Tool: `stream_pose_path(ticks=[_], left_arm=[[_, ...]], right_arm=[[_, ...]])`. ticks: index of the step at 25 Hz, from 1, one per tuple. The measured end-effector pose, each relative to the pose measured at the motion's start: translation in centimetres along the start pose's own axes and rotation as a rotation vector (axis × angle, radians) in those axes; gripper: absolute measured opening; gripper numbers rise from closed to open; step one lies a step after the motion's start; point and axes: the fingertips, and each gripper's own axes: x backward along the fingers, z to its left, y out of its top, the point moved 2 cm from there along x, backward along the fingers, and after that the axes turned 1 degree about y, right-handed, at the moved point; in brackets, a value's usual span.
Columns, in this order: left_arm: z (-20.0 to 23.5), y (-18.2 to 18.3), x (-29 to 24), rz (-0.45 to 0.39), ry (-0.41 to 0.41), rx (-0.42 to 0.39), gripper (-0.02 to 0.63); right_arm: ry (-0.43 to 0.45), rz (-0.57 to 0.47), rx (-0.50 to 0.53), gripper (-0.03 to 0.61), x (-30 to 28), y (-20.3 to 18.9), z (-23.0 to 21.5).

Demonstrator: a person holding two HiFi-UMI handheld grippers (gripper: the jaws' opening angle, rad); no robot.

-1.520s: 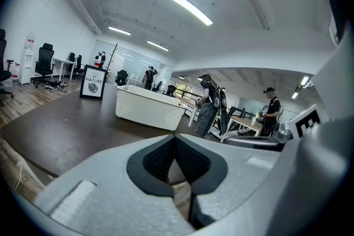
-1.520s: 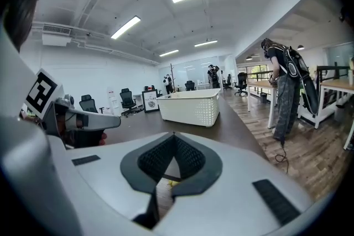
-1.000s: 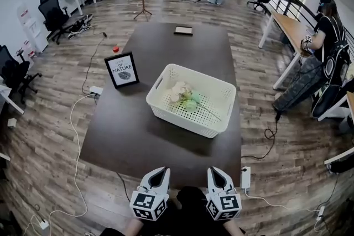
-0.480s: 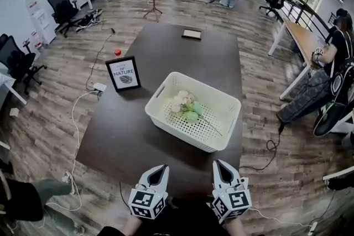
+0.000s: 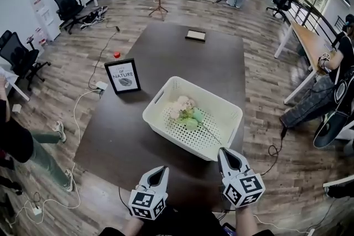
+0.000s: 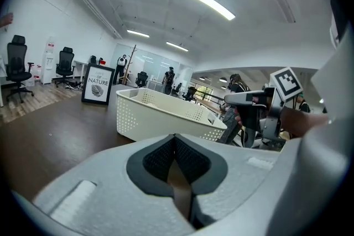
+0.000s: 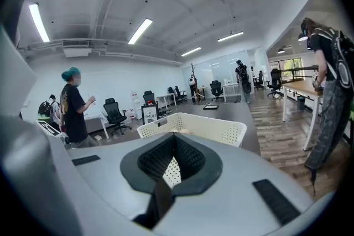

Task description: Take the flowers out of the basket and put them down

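A long dark table (image 5: 166,58) stands in the middle of an open office with a wood floor (image 5: 66,96). On it sits a white perforated basket (image 5: 229,114), set at an angle to the table's edges. The flowers (image 5: 185,109) lie inside the basket, pale blooms with some green bunched toward its left end and a thin stem running toward the near right corner. They have not been taken out. Just left of the basket a framed sign (image 5: 123,75) stands upright on the table, and a flat dark thing (image 5: 195,36) lies well apart at the far end. The person holds both tools at the near end of the table. The left gripper (image 5: 160,170) hovers over the table's near edge, short of the basket, with its jaws pressed together and nothing between them. The right gripper (image 5: 225,152) is further forward and close to the basket's near right corner. Its jaws are also clenched tight and empty, and the basket wall shows just beyond its tips in the right gripper view. Another person (image 5: 25,143) stands on the floor off the table's left side, and office chairs (image 5: 69,5) line the far wall.
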Motion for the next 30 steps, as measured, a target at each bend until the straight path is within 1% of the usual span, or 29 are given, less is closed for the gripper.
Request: stream_pose_path(ticks=[3, 7, 9, 10, 12, 16, 17, 19, 20, 25, 28, 30], left_arm=[[0.4, 0.2, -0.6, -0.006, 0.021, 0.01, 0.009], [0.6, 0.7, -1.4, -0.012, 0.018, 0.01, 0.009], [1.1, 1.0, -1.6, -0.007, 0.017, 0.014, 0.009], [1.5, 1.1, -1.6, -0.005, 0.017, 0.017, 0.009], [2.2, 1.5, -1.7, -0.002, 0.015, 0.02, 0.009], [3.7, 2.8, -2.0, -0.011, 0.006, 0.013, 0.009], [4.1, 3.1, -2.1, -0.013, 0.005, 0.014, 0.009], [4.9, 3.3, -2.4, -0.013, 0.007, 0.019, 0.009], [5.2, 3.3, -2.5, -0.011, 0.006, 0.023, 0.009], [5.1, 3.6, -3.5, -0.008, -0.016, 0.026, 0.009], [5.2, 3.5, -4.0, 0.003, -0.026, 0.014, 0.009], [5.5, 3.3, -4.3, 0.015, -0.029, 0.013, 0.009]], right_arm=[[0.022, 0.015, 0.035, 0.008, -1.3, 0.9, -0.4], [0.017, 0.045, 0.07, 0.01, -3.3, 1.8, -1.2], [0.025, 0.074, 0.09, 0.071, -4.6, 2.2, -1.4], [0.026, 0.087, 0.097, 0.081, -5.2, 2.4, -1.5], [0.017, 0.098, 0.101, 0.081, -6.1, 2.8, -1.7], [-0.007, 0.104, 0.079, 0.096, -7.5, 3.3, -1.9], [-0.015, 0.109, 0.078, 0.107, -7.8, 3.2, -2.0], [-0.033, 0.118, 0.086, 0.164, -8.5, 3.0, -2.2], [-0.037, 0.125, 0.092, 0.173, -8.8, 2.8, -2.3], [-0.003, 0.198, 0.128, 0.192, -9.8, 2.4, -2.9], [0.007, 0.23, 0.111, 0.192, -10.8, 2.0, -3.5], [0.012, 0.253, 0.103, 0.206, -11.5, 1.7, -3.8]])
